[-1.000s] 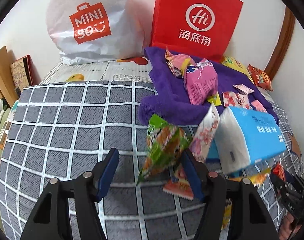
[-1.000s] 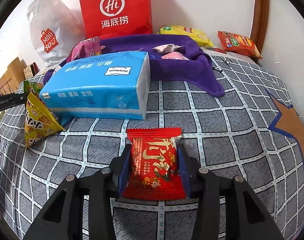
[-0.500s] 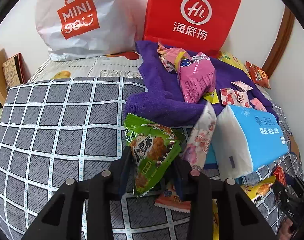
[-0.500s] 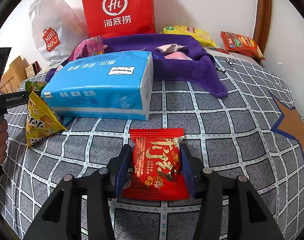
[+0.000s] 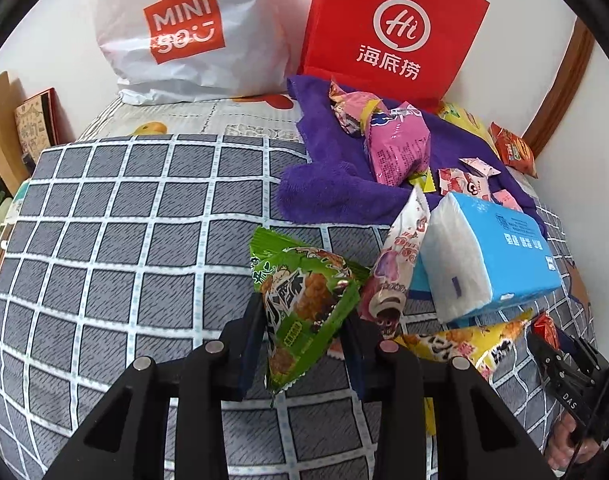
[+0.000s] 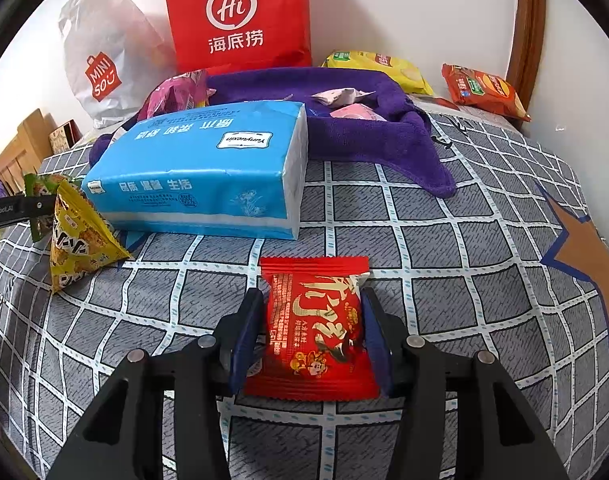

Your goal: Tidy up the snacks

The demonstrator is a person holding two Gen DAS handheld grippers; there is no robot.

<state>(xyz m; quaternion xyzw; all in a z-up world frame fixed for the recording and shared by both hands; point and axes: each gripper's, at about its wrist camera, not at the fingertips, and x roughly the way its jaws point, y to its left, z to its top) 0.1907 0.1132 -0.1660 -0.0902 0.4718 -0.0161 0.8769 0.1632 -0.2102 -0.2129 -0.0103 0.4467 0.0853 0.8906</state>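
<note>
Left wrist view, item one: left gripper, blue pads clamped on either side of a green triangular snack packet, which stands tilted between them above the grey checked bedspread. Just right of it, a white and pink snack sachet leans against a blue tissue pack; a yellow triangular packet lies in front of the tissue pack, touching it or nearly so. Behind, a purple towel carries a pink snack bag and several small wrapped sweets. Against the wall stand a white shopping bag and a red paper bag. Right wrist view, item two: right gripper, pads set against both long edges of a flat red snack packet, gripping it over the bedspread, the packet's near end drooping toward the camera; whether it still touches the cloth cannot be told. Beyond it lies the tissue pack, lengthwise, with the yellow triangular packet at its left end. The purple towel sits behind the tissue pack. At the far right, by the wooden bed frame, lie a yellow crisp bag and an orange crisp bag, side by side and near each other.
</note>
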